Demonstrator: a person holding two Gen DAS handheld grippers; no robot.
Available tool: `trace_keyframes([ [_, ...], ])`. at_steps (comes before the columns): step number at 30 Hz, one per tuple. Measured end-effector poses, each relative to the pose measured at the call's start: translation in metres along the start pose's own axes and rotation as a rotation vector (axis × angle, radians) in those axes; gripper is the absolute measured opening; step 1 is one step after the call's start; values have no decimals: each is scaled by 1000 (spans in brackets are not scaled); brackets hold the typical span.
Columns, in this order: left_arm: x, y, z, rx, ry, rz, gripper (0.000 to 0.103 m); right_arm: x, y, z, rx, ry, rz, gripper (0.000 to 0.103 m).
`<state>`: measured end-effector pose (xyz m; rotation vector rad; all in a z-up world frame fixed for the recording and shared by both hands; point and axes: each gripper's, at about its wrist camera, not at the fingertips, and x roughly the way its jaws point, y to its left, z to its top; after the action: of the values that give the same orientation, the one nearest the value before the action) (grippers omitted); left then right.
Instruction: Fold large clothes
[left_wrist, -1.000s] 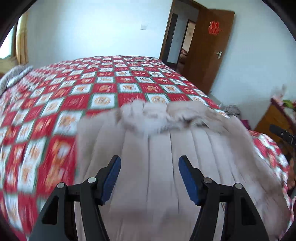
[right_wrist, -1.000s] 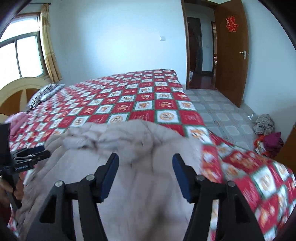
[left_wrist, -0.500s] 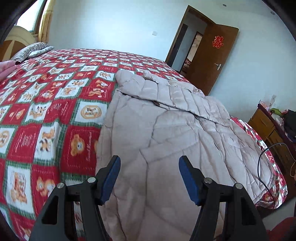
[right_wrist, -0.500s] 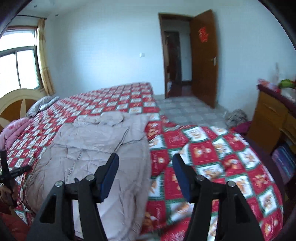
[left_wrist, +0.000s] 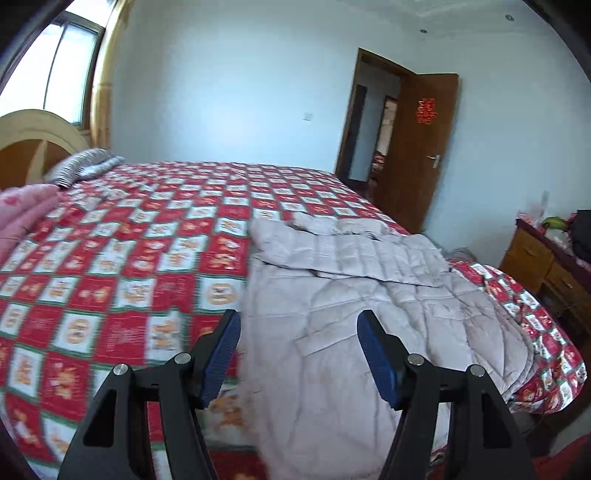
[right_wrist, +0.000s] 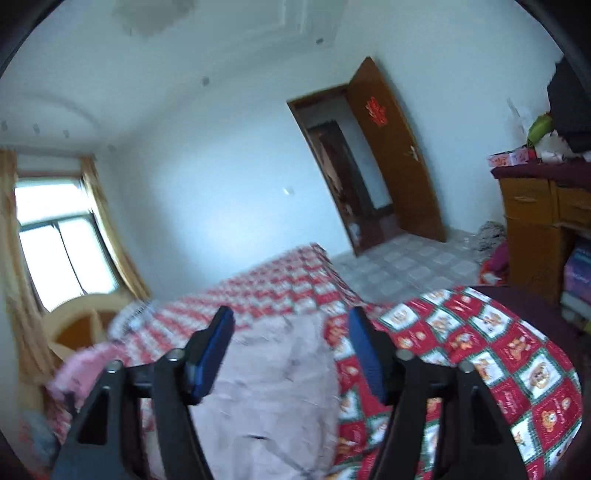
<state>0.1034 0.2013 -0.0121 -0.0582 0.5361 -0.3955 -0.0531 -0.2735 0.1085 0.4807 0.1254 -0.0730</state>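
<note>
A large pale beige quilted coat (left_wrist: 354, 302) lies spread on the red checked bedspread (left_wrist: 110, 273), its far end folded over and its near end reaching the bed's foot. My left gripper (left_wrist: 297, 354) is open and empty, raised above the coat's near part. In the right wrist view the coat (right_wrist: 273, 384) looks blurred below my right gripper (right_wrist: 290, 350), which is open, empty and tilted up toward the room.
A pink blanket (left_wrist: 18, 210) and a striped pillow (left_wrist: 85, 168) lie by the headboard at the left. A wooden dresser (left_wrist: 550, 266) stands right of the bed and also shows in the right wrist view (right_wrist: 535, 229). An open brown door (left_wrist: 413, 147) is behind.
Both grippers have pulled back and risen from the coat. The coat, bunched close under the grippers a second ago, now lies spread flat. The right view has swung up toward the ceiling.
</note>
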Motion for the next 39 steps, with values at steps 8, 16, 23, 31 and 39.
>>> trace_keyframes([
  [8, -37, 21, -10, 18, -36, 99, 68, -46, -5, 34, 156, 58, 204, 79],
  [16, -16, 32, -20, -68, 50, -5, 69, -5, 20, -14, -58, 407, -7, 90],
  [23, 26, 33, -62, -121, 173, -84, 69, 99, -26, -124, 26, 579, -26, 61],
  [31, 47, 42, -108, -184, 279, -97, 69, 130, -62, -177, 58, 671, -95, 59],
  [39, 73, 30, -136, -220, 363, -163, 69, 157, -60, -203, -10, 756, -111, 59],
])
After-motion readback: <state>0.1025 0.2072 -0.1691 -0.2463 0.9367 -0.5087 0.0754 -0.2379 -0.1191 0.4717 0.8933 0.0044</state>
